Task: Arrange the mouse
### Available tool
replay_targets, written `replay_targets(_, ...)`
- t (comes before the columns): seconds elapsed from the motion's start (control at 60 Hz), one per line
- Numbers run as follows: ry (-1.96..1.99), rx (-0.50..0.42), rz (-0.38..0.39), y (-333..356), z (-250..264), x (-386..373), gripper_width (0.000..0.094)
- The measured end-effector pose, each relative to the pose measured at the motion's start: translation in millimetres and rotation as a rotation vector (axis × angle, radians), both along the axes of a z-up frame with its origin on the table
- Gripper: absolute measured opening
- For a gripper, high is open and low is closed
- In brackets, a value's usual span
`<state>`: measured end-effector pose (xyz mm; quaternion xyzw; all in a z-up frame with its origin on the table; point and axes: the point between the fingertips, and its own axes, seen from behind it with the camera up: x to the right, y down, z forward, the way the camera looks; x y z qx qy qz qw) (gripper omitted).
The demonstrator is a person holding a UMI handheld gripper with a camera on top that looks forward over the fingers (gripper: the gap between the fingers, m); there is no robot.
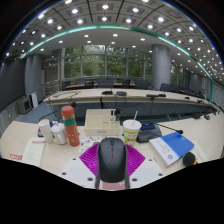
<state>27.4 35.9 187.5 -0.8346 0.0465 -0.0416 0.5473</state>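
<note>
A black computer mouse sits between my gripper's two fingers, lifted above the pale desk. The magenta pads press against both of its sides, so the gripper is shut on it. The mouse's scroll wheel faces ahead, toward the desk clutter. The fingertips themselves are hidden by the mouse body.
Just beyond the fingers stand a white box, a paper cup with a green rim, a red bottle and a small white cup. A blue book and a dark device lie right. A paper sheet lies left.
</note>
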Motion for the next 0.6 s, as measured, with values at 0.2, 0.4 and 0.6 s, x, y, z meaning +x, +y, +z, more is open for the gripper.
replay_targets(0.2, 0.014, -0.168, -0.017, -12, -120, 85, 0.0326)
replay_targets(0.4, 0.057, -0.253, -0.017, -21, -192, 111, 0.0368)
replay_targets(0.6, 0.067, -0.263, -0.004, -30, -190, 109, 0.0736)
